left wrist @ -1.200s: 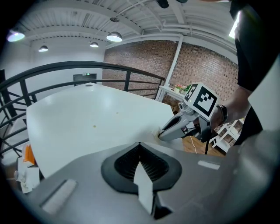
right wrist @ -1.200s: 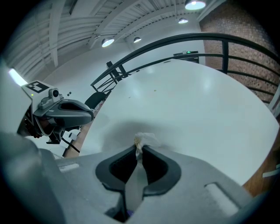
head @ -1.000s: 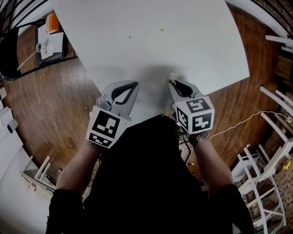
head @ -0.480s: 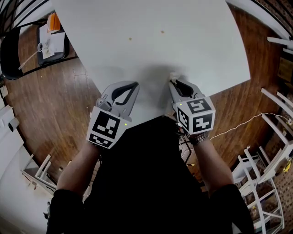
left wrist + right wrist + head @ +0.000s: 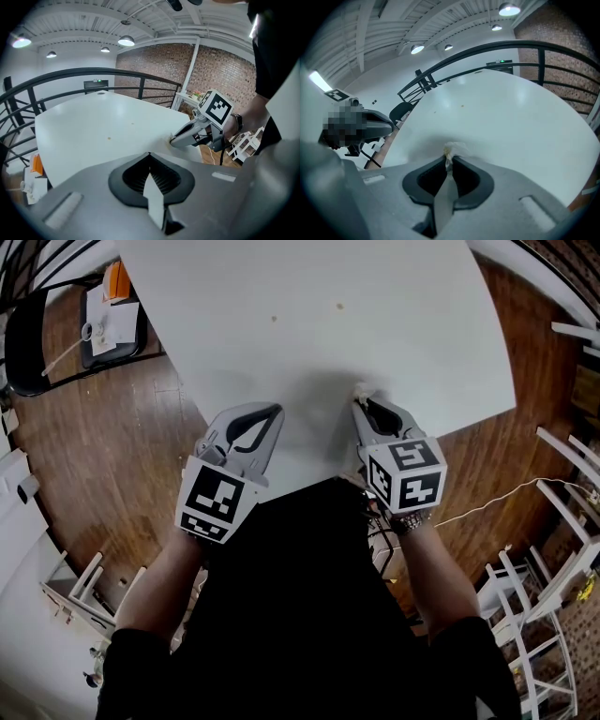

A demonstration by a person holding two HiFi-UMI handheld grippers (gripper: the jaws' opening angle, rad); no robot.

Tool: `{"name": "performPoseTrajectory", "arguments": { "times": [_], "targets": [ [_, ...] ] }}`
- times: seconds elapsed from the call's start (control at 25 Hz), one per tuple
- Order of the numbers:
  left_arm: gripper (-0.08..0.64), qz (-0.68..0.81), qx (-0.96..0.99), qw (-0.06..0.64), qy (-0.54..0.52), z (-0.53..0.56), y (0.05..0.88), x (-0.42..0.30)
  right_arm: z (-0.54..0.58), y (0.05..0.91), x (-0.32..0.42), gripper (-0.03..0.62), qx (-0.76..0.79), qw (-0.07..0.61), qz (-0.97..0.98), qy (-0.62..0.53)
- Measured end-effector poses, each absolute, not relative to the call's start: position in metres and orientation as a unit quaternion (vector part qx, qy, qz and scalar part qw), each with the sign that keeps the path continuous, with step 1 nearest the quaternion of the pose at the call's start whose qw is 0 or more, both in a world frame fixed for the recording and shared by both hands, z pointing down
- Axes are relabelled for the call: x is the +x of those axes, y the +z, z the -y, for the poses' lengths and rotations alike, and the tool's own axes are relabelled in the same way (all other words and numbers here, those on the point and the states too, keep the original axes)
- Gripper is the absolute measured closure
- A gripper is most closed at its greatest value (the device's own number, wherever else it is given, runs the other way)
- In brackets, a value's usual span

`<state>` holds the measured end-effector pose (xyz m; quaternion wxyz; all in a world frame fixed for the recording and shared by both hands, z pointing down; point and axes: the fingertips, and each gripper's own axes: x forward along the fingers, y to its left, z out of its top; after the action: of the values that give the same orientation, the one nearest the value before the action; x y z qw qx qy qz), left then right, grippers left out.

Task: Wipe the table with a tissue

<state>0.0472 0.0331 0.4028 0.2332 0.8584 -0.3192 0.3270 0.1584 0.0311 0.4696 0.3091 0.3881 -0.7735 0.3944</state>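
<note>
One small crumpled white tissue [image 5: 454, 149] is pinched in the tips of the right tool [image 5: 362, 401], whose jaws are clamped tight on it, and it touches the large white bench [image 5: 309, 296] near the front edge. The left tool [image 5: 277, 412] is beside it, jaws together with nothing between them. Two tiny brown specks [image 5: 275, 318] lie farther out.

top [image 5: 300, 615]: black, short-sleeved
left gripper [image 5: 273, 413]: grey shell, black ribbed pads, black-and-white marker cube (at its 7 o'clock end)
right gripper [image 5: 360, 401]: same grey, same cube
wristband [image 5: 410, 521]: metal links, 6 o'clock of the right cube
</note>
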Motion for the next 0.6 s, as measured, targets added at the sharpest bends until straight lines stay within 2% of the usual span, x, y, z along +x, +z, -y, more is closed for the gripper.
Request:
{"name": "performPoseTrajectory", "arguments": {
  "times": [0.6],
  "targets": [
    [0.548,0.299,0.879,0.213,0.305,-0.018,0.393,0.043,-0.011,0.449,0.167,0.565,0.436,0.303,0.764,0.366]
  ]
}}
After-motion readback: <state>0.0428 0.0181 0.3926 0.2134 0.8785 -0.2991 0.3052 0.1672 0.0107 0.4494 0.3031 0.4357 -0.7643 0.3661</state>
